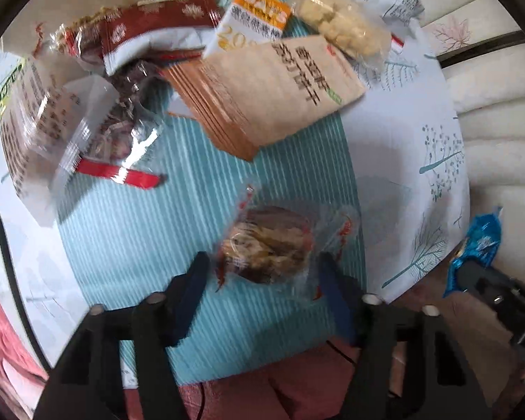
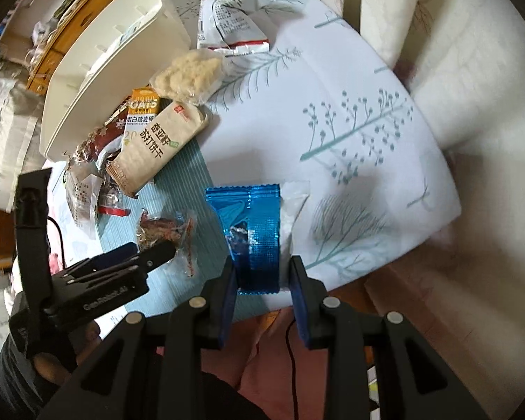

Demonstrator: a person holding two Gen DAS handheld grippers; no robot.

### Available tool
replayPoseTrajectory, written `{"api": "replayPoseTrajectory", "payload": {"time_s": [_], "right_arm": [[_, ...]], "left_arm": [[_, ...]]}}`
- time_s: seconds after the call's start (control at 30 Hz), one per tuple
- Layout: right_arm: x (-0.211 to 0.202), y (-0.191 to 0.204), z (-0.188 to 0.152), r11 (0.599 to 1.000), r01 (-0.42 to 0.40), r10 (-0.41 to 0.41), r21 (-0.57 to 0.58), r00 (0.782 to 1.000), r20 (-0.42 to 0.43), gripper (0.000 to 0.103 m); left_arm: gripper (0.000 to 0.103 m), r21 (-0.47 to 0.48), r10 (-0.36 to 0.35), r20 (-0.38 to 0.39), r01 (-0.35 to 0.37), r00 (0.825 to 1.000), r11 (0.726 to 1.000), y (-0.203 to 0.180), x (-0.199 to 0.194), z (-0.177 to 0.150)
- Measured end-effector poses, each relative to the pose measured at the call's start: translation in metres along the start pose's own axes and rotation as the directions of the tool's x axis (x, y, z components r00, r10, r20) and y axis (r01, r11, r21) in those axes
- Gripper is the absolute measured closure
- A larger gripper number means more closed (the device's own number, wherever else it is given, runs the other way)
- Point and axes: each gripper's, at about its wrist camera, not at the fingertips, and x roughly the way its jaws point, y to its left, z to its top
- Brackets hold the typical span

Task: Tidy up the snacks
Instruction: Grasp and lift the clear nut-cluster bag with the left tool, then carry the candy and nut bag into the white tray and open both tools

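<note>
Left wrist view shows the left tool [image 1: 262, 262] spread open over a striped teal mat [image 1: 129, 231], its two fingers flanking a clear-wrapped brown snack [image 1: 266, 245] without clamping it. Farther along lies a heap of snacks: a beige cracker packet [image 1: 280, 94], an orange oat bar [image 1: 255, 17] and a pale puffed-snack bag [image 1: 343, 24]. Right wrist view shows the right tool [image 2: 262, 280] with its fingers apart around the lower end of a blue foil packet [image 2: 255, 224]; whether they grip it I cannot tell. A white tray [image 2: 122, 52] stands beyond the heap on the leaf-print worktop [image 2: 350, 105].
</note>
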Motion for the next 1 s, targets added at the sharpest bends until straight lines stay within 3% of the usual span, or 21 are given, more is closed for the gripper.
{"api": "replayPoseTrajectory", "payload": {"time_s": [0.2, 0.43, 0.63, 1.0], "right_arm": [[-0.005, -0.013, 0.026, 0.996, 0.003, -0.004, -0.089, 1.000, -0.018, 0.074], [-0.013, -0.011, 0.035, 0.982, -0.017, 0.014, -0.187, 1.000, -0.019, 0.074], [-0.027, 0.005, 0.040, 0.966, -0.089, 0.086, -0.241, 0.996, -0.025, 0.074], [-0.046, 0.063, 0.054, 0.915, -0.178, 0.177, -0.363, 0.984, -0.037, 0.074]], "left_arm": [[0.053, -0.109, -0.035, 0.040, 0.039, 0.999, 0.993, -0.007, 0.002, -0.012], [0.054, -0.190, -0.003, 0.070, 0.016, 0.998, 0.982, -0.008, -0.008, -0.033], [0.054, -0.235, 0.035, 0.064, -0.019, 0.997, 0.972, 0.002, -0.038, -0.041], [0.053, -0.287, 0.028, 0.064, -0.008, 0.998, 0.958, 0.029, -0.105, -0.061]]}}
